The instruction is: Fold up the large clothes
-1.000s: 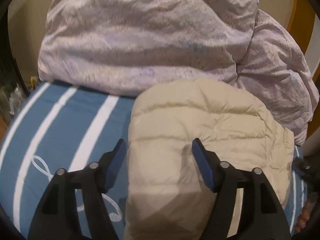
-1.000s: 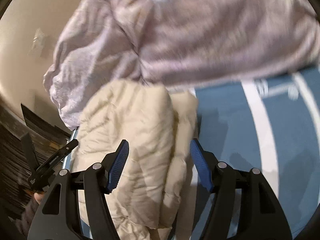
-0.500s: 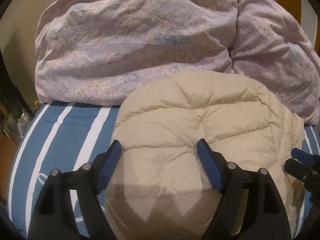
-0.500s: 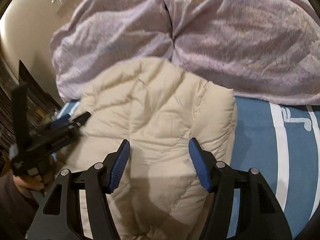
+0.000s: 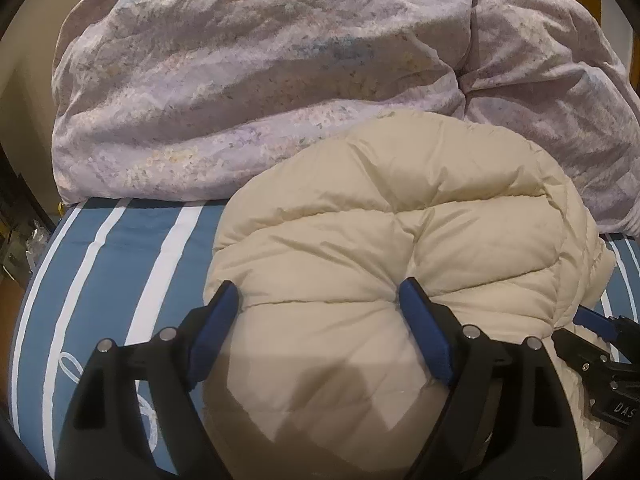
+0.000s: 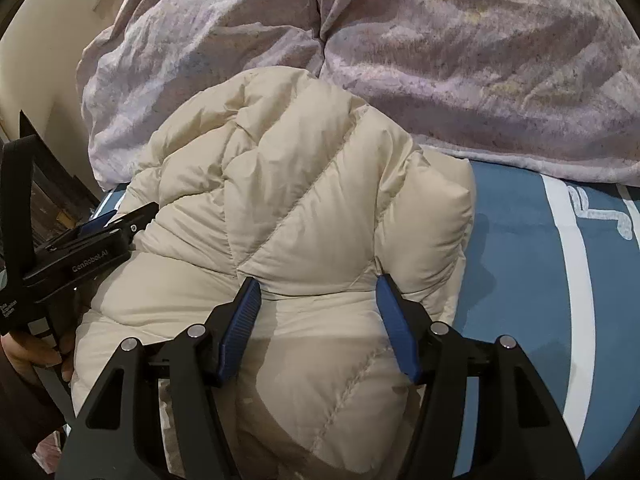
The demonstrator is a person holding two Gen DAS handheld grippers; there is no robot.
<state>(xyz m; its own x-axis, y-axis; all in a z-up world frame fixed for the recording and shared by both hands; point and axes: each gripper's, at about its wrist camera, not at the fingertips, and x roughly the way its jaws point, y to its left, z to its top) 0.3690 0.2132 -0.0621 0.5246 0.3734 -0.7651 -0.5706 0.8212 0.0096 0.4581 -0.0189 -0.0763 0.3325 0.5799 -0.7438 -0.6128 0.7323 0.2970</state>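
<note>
Cream quilted fabric fills the left wrist view: a puffy down jacket lies bundled on a blue bedsheet with white stripes. Behind the jacket, touching its far edge, a lilac flowered duvet is heaped up. The left gripper points down at the jacket's near part. Its jaws have just been opening and stand wide, with a swell of the jacket bulging between the blue pads; the right-hand pad dents the fabric at a pucker of seams, the left-hand one sits at the jacket's edge, and no firm pinch shows. Beside the jacket's right edge, the tip of the right gripper comes into view, low against the fabric.

From the right wrist view, the same jacket lies mostly left of the sheet's broad white stripe, with the duvet banked behind it. The right gripper is about half open over the jacket, a fold of it rising between the pads; whether they press on it I cannot tell. At the jacket's left edge the left gripper lies against the fabric, and a hand holds its handle at the frame's edge.
</note>
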